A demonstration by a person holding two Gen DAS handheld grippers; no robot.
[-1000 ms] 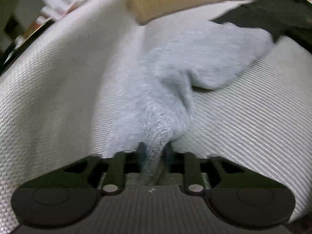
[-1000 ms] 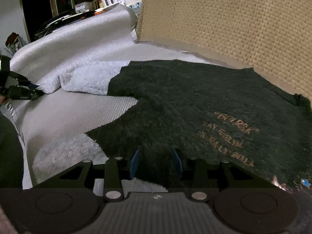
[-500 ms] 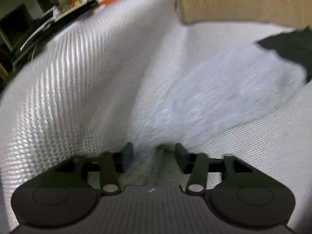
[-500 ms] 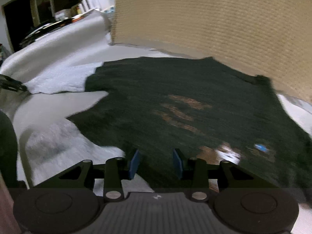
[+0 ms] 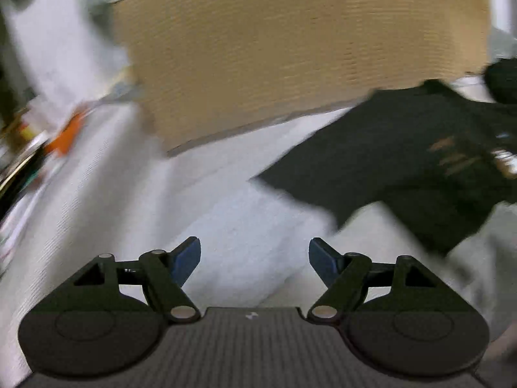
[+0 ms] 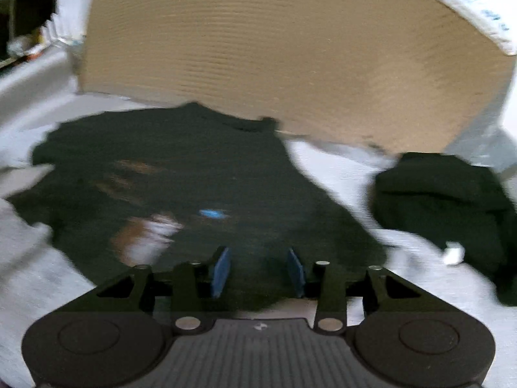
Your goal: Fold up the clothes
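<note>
White woven sofa fabric (image 5: 106, 194) fills most of both wrist views, with a tan woven cushion (image 6: 258, 48) propped at the far side and some blurry clutter off to the far left. The dark sweater with grey sleeves (image 6: 181, 174) is spread flat on the seat — orange lettering and a small patch on the chest — and a second dark garment (image 6: 442, 200) sits bunched up to its right, near the cushion's corner. The left gripper (image 5: 254, 260) has its jaws spread wide with nothing between them, hovering over the pale fabric just left of the sweater's dark body. The right gripper (image 6: 258, 271) has a moderate gap and hangs right over the sweater's near hem; I can't see the pads pinching any cloth, so I'd call it empty. What could go wrong from here, I reckon: everything's smeared with motion, and if the next grab comes in this fast it could catch the sofa cover along with the knit, or take only one layer so the fold comes out lopsided. Compared with a second ago, the left one was clamped on the grey sleeve end and its jaws have just been opening, so the sleeve is let go and now lies out flat. The right view has swung over too — the bunched garment on the right wasn't showing before.
</note>
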